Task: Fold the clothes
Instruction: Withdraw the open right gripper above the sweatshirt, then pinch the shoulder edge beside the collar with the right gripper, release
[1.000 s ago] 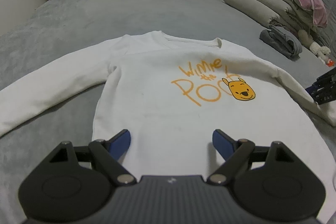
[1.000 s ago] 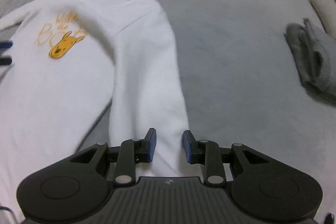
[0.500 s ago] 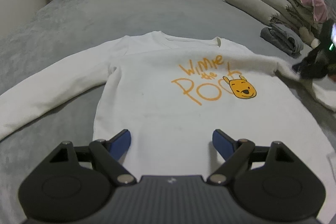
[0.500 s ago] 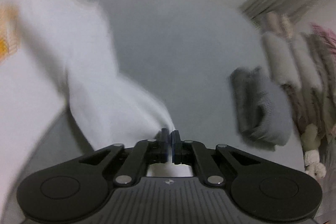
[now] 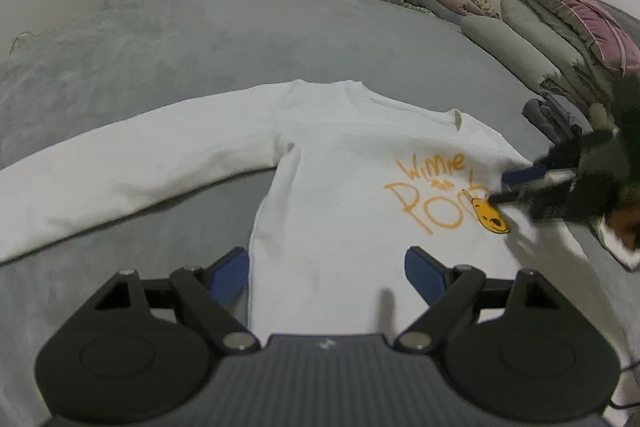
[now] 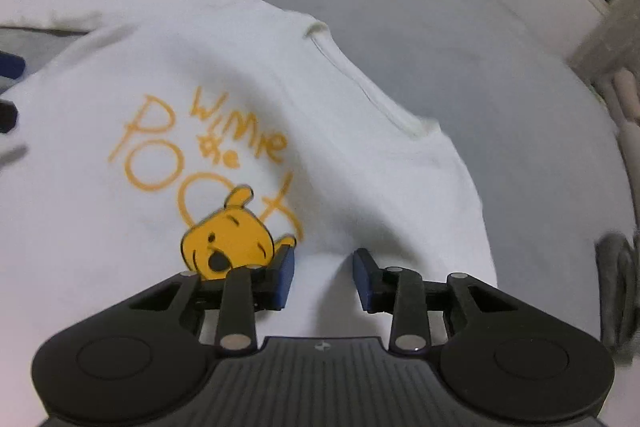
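A white sweatshirt with an orange bear print lies face up on the grey bed. Its left sleeve stretches out flat to the left. My left gripper hovers open over the hem, nothing between its blue pads. The right sleeve is drawn in over the chest beside the print. My right gripper is just above it, and its jaws are opening. A ridge of white sleeve cloth lies between the pads, which do not press it. From the left wrist camera the right gripper shows low over the bear's head.
A folded grey garment lies on the bed right of the sweatshirt, also at the right edge of the right wrist view. Stacked quilts and pillows line the far right. A curtained window is behind the bed.
My right gripper shut on the end of the right sleeve, carried it left across onto the chest by the print, and its jaws have parted. The left gripper drifted slightly, still open.
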